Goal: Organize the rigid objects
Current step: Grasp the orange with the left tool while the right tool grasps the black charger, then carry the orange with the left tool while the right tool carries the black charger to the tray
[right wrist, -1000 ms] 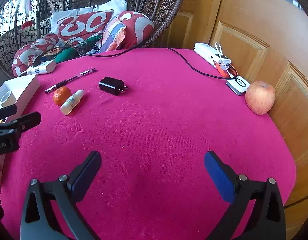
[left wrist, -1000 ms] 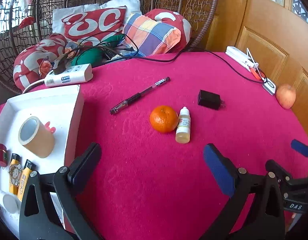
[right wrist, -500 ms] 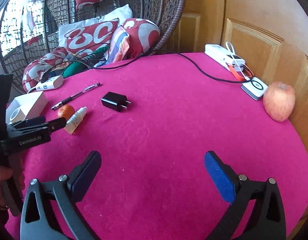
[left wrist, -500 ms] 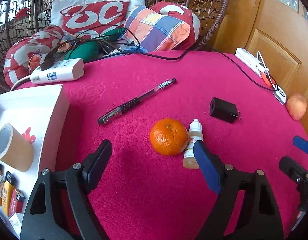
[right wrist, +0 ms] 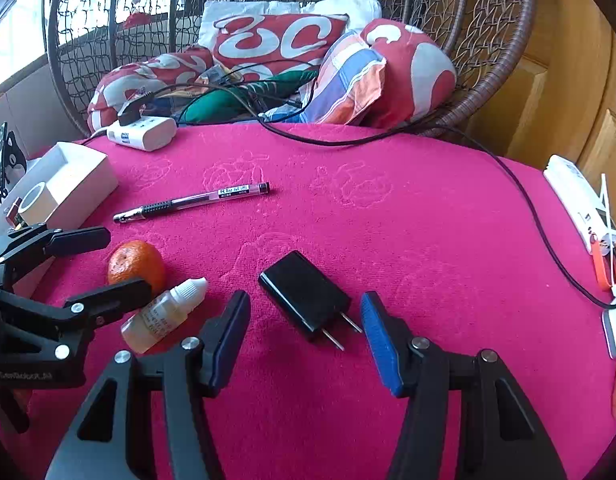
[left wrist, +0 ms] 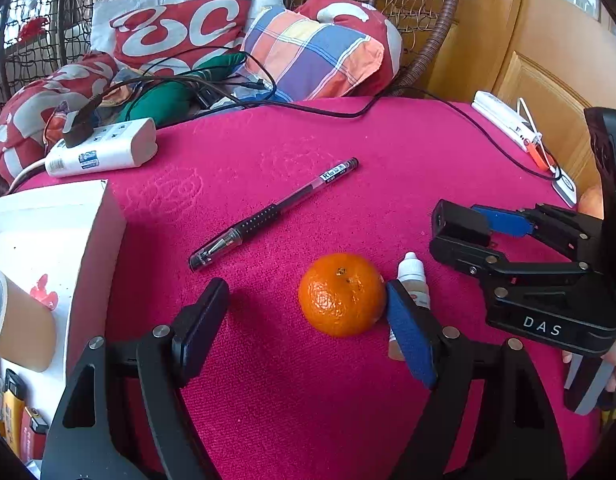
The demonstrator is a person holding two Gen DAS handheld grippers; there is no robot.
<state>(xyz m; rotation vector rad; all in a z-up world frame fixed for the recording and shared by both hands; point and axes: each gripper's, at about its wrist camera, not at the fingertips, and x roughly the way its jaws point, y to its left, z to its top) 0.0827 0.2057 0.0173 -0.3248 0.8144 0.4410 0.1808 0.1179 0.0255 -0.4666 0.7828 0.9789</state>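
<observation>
Between my left gripper's [left wrist: 308, 316] wide-open jaws sits the tangerine [left wrist: 341, 294]; the blue pad at three o'clock touches its side or nearly so, while the black pad at nine o'clock stands well apart, and nothing is clamped. Just beyond that blue pad lies the dropper bottle [left wrist: 412, 280], half hidden in this view; my right camera shows the bottle [right wrist: 164, 314] whole, lying on its side with its cap toward one o'clock, touching the fruit. My right gripper [right wrist: 306, 334] is also spread open and empty, straddling the black charger [right wrist: 306, 294], whose prongs point toward five o'clock between the pads. From the left camera that charger [left wrist: 459, 222] is mostly hidden behind the right gripper's fingers. At eleven o'clock of the tangerine lies the pen [left wrist: 274, 214]. Only the left view looks into the white box [left wrist: 96, 248] at nine o'clock, with its tape roll [left wrist: 18, 322] and lighters [left wrist: 12, 412].
</observation>
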